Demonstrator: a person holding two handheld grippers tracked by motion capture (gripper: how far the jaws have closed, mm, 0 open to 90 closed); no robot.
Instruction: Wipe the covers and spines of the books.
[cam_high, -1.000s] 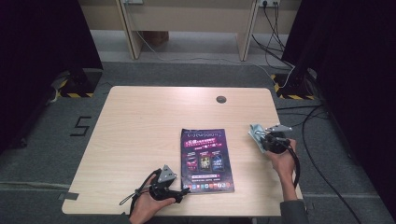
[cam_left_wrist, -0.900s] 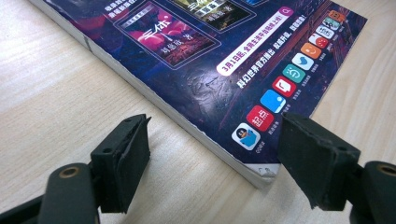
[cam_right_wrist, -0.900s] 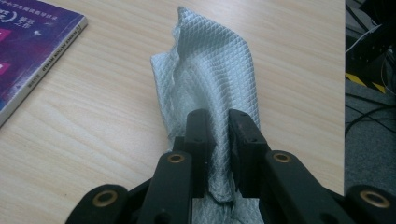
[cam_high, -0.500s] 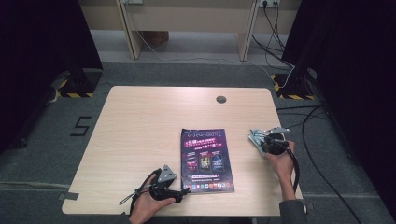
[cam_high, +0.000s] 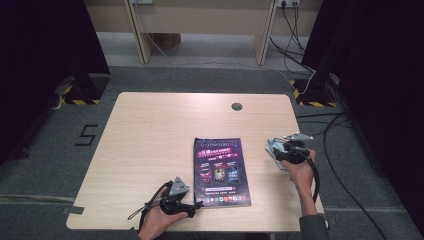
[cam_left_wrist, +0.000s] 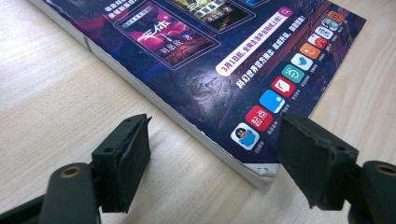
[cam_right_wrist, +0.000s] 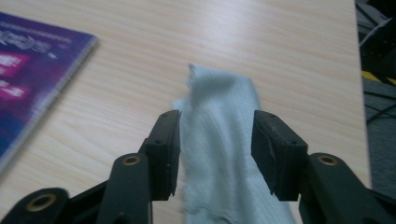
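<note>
Pale wooden table (cam_high: 150, 140) on grey carpet (cam_high: 60, 165), dark curtains (cam_high: 40, 60) beside.

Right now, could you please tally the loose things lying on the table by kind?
Magazine: 1
Pale cloth: 1
Total: 2

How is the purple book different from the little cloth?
The book is flat, stiff and dark purple with printed pictures; the cloth is pale, soft and rumpled. The book is bigger and lies mid-table; the cloth lies near the table's right edge. Both rest on the wooden table.
</note>
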